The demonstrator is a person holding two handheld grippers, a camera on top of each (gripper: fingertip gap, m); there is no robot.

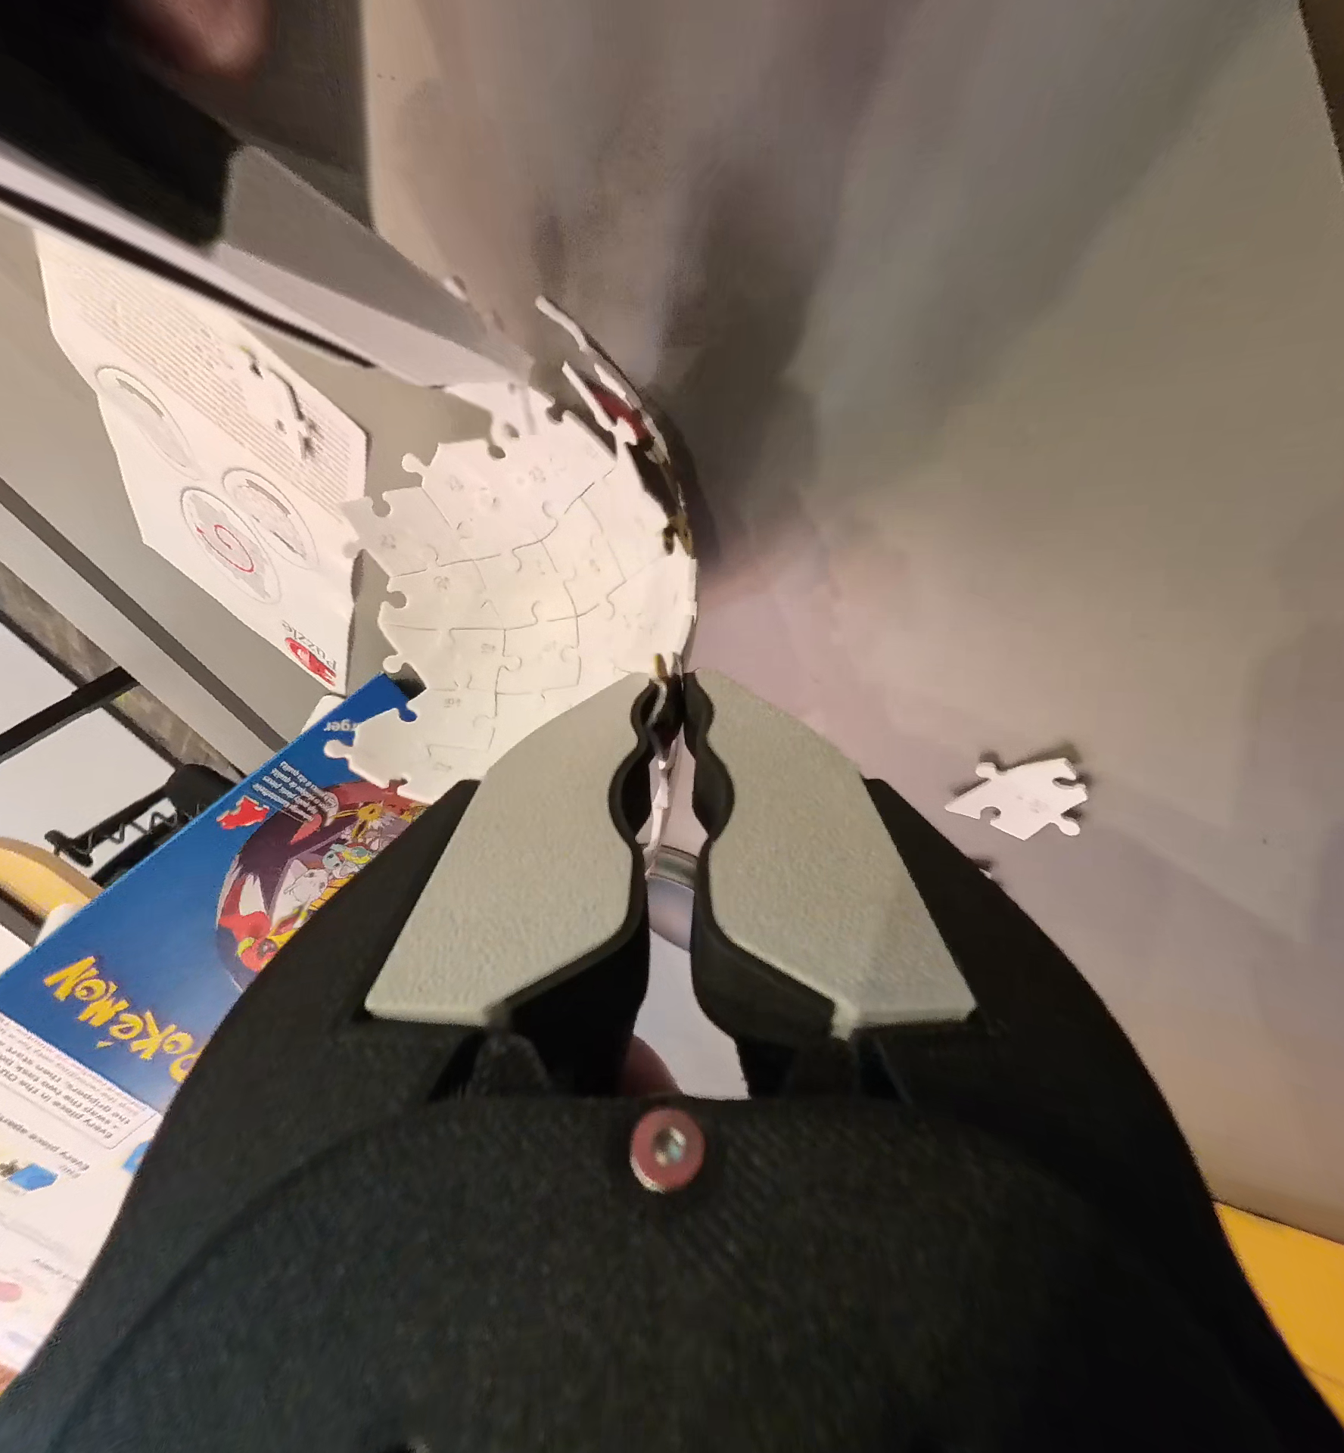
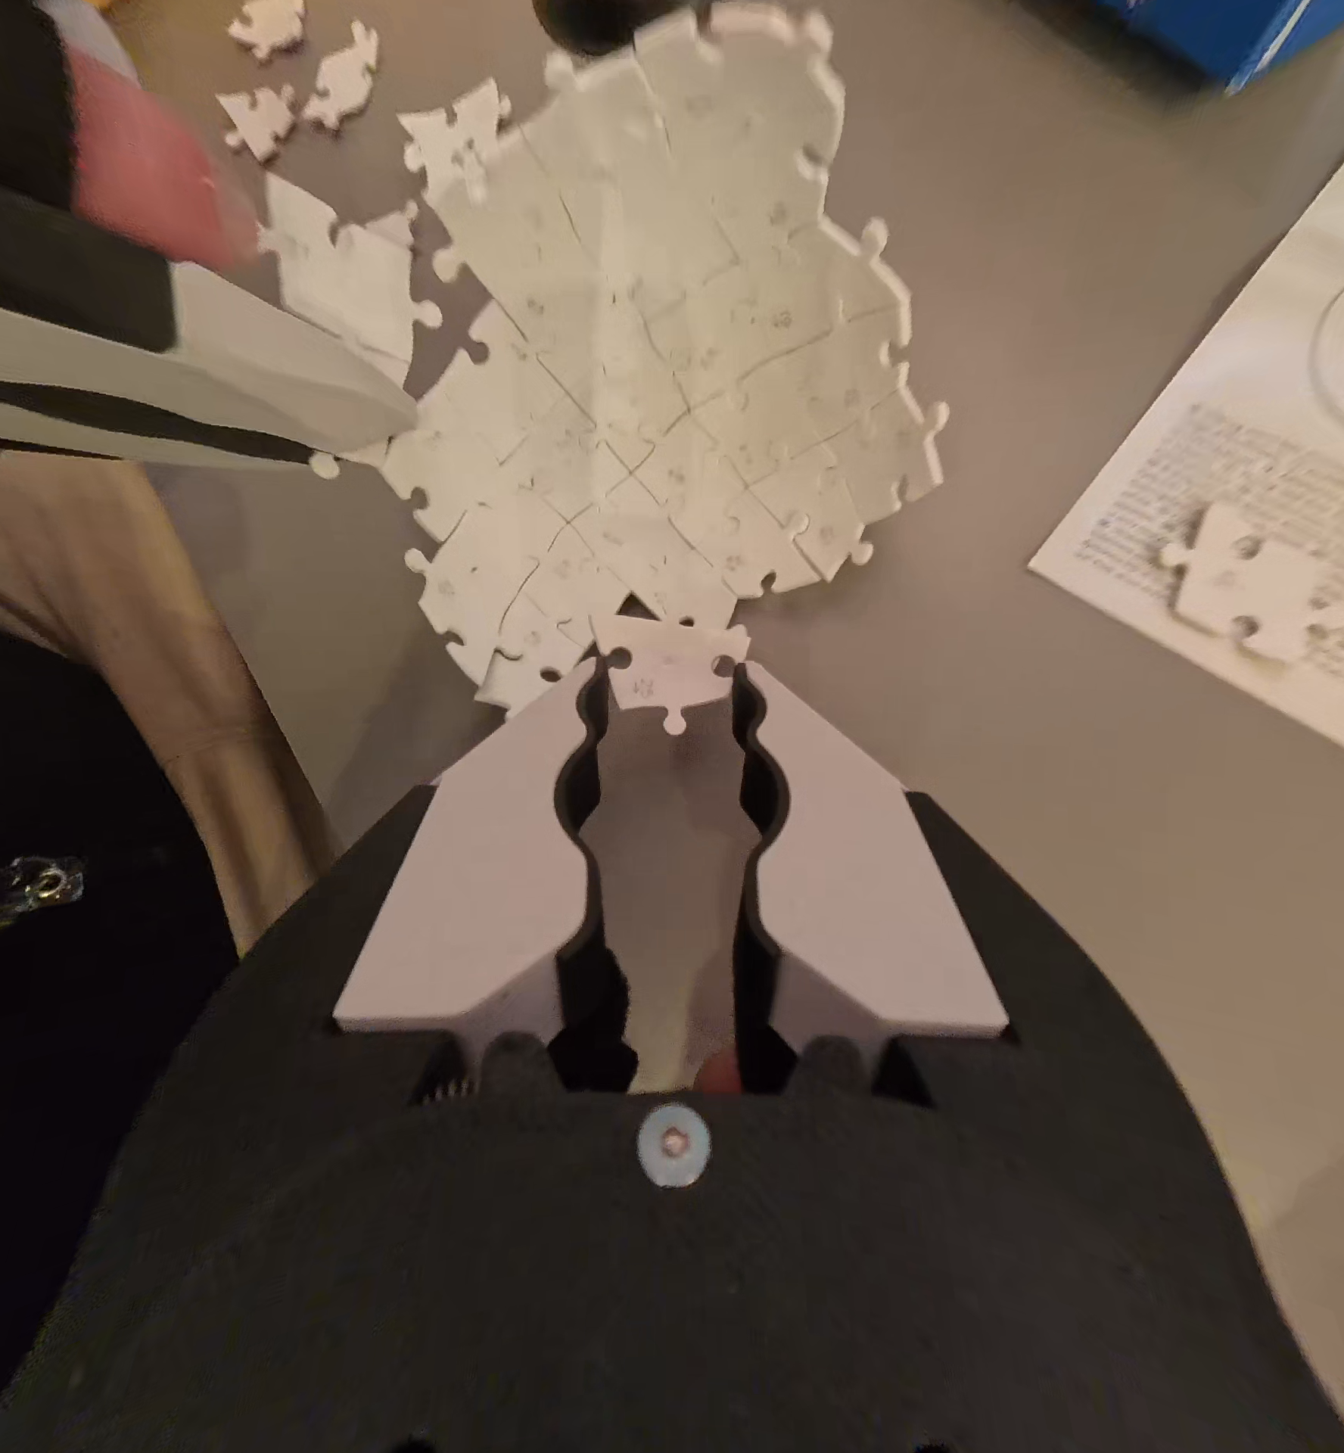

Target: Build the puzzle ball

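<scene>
The left tongs [image 1: 673,692] are closed almost fully, pinching the rim of the half-built puzzle ball [image 1: 527,582], a curved shell of joined white pieces held up above the grey bench [image 1: 1046,472]. The right tongs [image 2: 669,676] are partly open, gripping 1 loose puzzle piece [image 2: 673,668] by its sides, right at the shell's lower edge. A spare piece [image 1: 1023,798] lies on the bench, another piece [image 2: 1243,590] on the instruction sheet [image 2: 1203,487]. The blue box [image 1: 181,904] sits to the left.
</scene>
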